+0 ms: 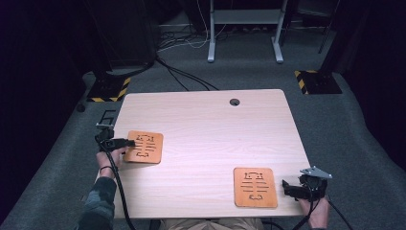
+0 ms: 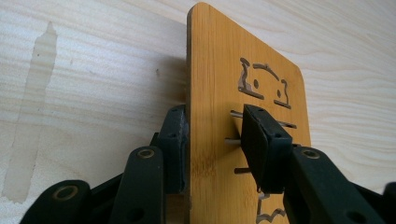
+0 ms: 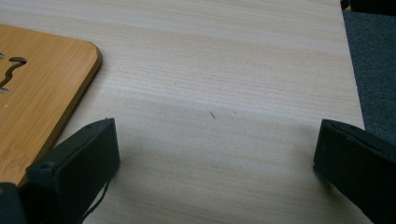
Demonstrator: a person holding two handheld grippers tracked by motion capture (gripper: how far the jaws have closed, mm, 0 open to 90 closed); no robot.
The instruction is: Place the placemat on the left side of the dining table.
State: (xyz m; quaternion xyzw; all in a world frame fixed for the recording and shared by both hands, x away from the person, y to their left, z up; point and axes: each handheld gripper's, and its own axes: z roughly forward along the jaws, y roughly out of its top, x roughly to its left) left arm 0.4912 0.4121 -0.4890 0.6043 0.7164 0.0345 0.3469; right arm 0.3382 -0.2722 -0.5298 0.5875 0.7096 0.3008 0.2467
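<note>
Left gripper [image 1: 135, 142] at table's [image 1: 206, 124] left edge: jaws straddle the left bamboo board [image 1: 145, 147], loosely, a gap showing at one pad. Right gripper [image 1: 287, 188]: jaws wide apart beside the second board [image 1: 255, 187]. Boards show cut-out patterns; no legible writing.

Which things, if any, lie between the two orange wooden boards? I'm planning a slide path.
Nothing: bare pale tabletop separates the left orange wooden board from the right one, seen in the high view.

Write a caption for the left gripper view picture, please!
Left hand-held gripper straddling a carved bamboo board on the table.
</note>
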